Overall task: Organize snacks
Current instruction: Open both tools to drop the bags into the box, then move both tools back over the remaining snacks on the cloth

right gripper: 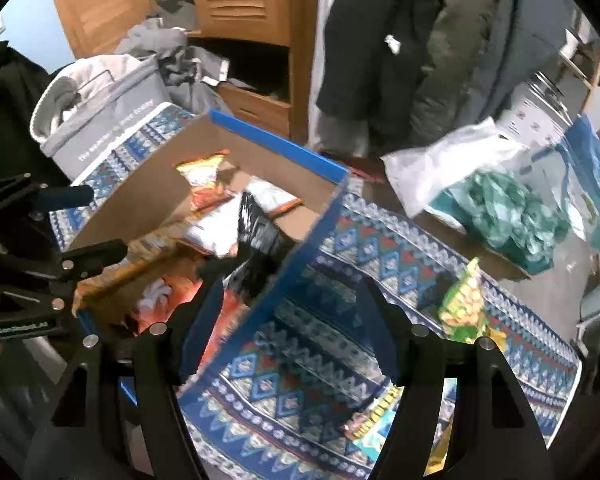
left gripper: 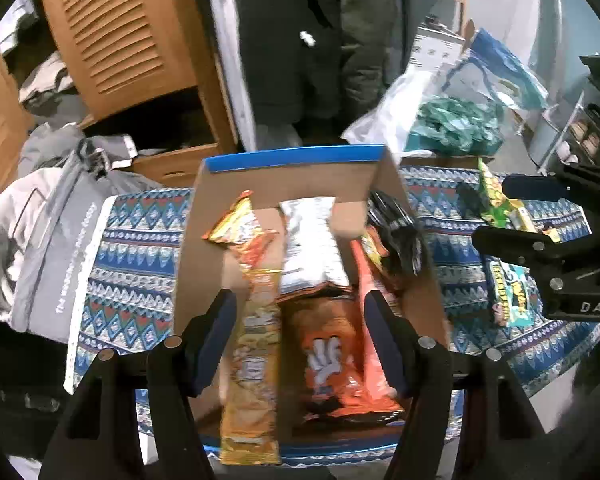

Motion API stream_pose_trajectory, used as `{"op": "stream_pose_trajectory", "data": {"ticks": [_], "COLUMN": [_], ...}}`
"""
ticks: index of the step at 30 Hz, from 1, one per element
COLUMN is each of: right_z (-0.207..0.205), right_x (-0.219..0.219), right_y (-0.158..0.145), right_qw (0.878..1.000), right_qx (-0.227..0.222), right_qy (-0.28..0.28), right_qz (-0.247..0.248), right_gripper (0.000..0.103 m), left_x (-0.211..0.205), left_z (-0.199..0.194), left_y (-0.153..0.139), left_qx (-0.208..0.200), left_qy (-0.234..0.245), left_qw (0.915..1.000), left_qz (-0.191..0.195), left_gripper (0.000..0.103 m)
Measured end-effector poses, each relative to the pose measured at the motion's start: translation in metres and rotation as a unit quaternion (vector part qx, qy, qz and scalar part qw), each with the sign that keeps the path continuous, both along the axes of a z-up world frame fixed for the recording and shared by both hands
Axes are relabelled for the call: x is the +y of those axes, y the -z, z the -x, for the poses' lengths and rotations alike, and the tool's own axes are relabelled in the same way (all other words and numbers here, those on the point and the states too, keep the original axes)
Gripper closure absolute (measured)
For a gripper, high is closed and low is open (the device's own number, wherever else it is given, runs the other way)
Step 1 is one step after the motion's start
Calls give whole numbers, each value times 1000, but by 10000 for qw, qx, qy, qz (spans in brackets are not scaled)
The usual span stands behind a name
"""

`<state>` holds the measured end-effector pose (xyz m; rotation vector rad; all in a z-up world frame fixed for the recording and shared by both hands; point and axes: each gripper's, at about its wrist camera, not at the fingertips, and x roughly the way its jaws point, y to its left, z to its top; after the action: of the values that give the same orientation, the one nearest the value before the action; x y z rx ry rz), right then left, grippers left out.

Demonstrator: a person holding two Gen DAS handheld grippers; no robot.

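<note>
Both the left gripper and right gripper gape, released. Crinkly foil snack bags fill one cardboard box; two bags lie on the patterned cloth.

One cardboard box; perhaps six snack packets inside, two outside

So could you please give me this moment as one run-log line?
step: packing snacks | left claw: open over box | right claw: open, empty, over tablecloth | outside box: green bag
</note>
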<state>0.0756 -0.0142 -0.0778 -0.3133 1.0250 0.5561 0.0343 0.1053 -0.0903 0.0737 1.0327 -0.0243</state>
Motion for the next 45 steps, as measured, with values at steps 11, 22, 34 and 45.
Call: {"op": "stream_pose_trajectory", "data": {"ticks": [11,22,34,45], "right_z": [2,-1,1,-9], "right_x": [-60,-126,-199,-251], "right_y": [7,15,28,82], "right_qw": [9989,9950,9881,9749], "right_qx": [-5,59,197,817], "right_qy": [431,981,1509,2059], "right_qz": [170,167,223,223], "right_gripper": [34,34,34,34], "left_x": [-56,-106,-158,-200], "left_z": [-7,-9,-11,-27], "left_y": [-2,6,14,45], "left_qx": [110,344,440,877], "left_qy": [484,827,1183,1282], "left_qw": [9988,9959,9920,9879], "left_qz": [32,133,-39,50], "left_gripper": [35,32,32,28]}}
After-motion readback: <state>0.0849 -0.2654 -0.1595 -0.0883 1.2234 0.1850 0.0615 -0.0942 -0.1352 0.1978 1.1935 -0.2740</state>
